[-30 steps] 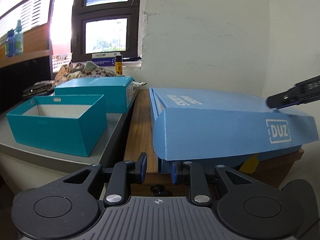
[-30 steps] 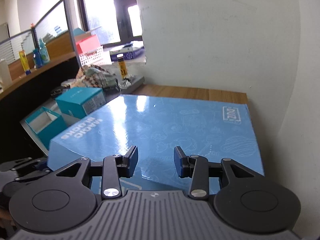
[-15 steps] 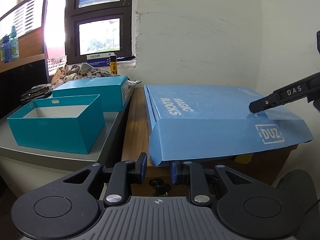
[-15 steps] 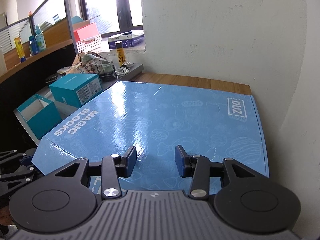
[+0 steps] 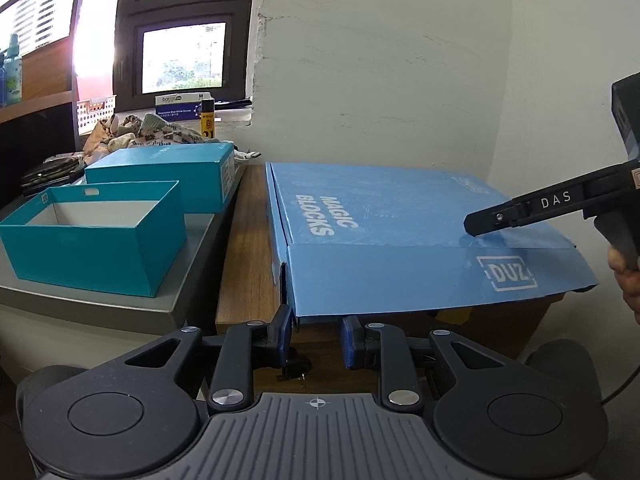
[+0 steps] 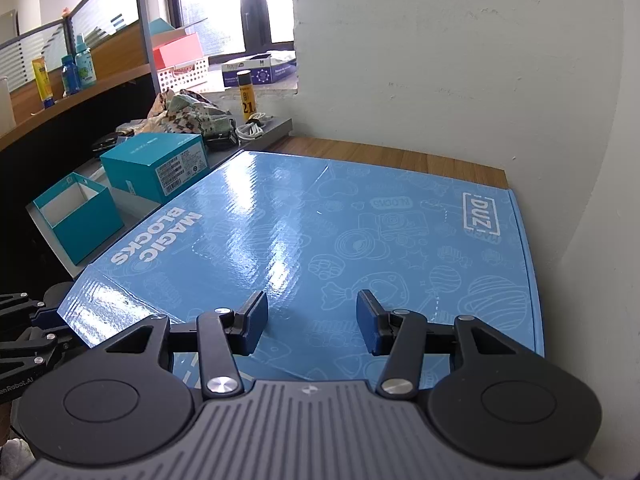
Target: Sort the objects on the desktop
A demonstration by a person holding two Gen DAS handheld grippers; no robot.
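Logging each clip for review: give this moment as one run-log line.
task: sort desktop | left tool: open, at front flap edge of blue box | right tool: jaws opening, empty, over the box

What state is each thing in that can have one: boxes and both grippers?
Magic Blocks box: lid down, front flap untucked.
Open teal box: lidless, looks empty.
Closed teal box: shut.
Left gripper: narrow gap, nothing gripped.
Right gripper: jaws opening, nothing between them.
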